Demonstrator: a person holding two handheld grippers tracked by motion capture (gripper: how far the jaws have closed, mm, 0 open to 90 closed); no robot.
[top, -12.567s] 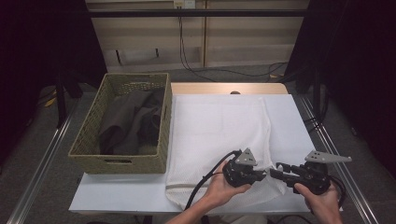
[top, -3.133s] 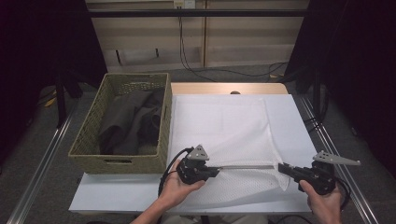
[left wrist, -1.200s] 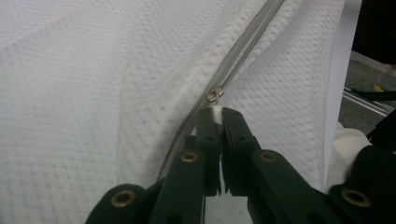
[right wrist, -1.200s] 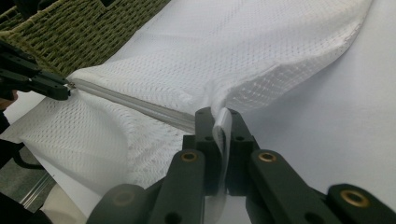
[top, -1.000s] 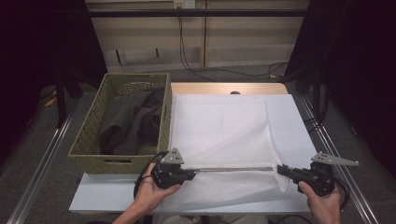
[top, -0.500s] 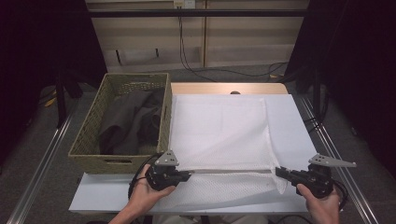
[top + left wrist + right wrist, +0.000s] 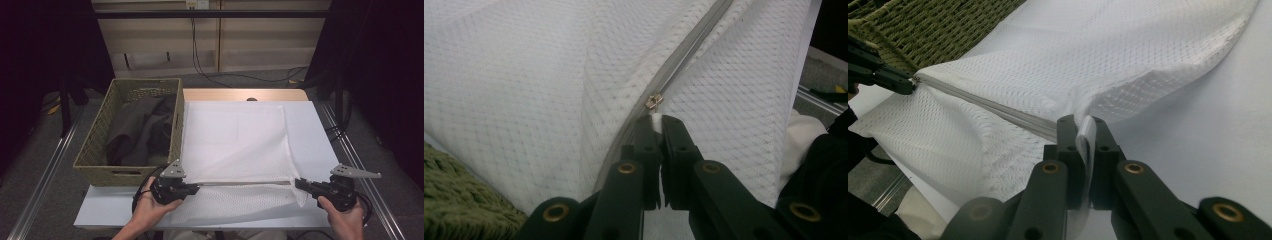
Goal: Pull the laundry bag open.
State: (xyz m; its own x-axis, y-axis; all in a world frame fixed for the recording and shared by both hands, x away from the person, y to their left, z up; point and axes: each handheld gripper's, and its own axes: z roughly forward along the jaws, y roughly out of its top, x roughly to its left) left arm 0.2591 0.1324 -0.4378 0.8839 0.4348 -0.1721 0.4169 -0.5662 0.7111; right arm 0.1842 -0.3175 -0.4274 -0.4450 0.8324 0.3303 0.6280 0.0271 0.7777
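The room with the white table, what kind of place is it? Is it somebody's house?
Probably not a house: it looks like a lab or recording studio. The white table runs between metal rails, black curtains hang at the sides, and cables run down the back wall. A wicker basket and white mesh bag are the props.

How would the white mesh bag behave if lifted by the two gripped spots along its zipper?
The white mesh bag would probably sag: its thin netting already creases beside the zipper. It looks light, lying flat. The left gripper and right gripper pinch small tabs, which might slip.

A lab: dark curtains (image 7: 45, 65), rail-framed table (image 7: 310, 125), loose cables (image 7: 240, 75).
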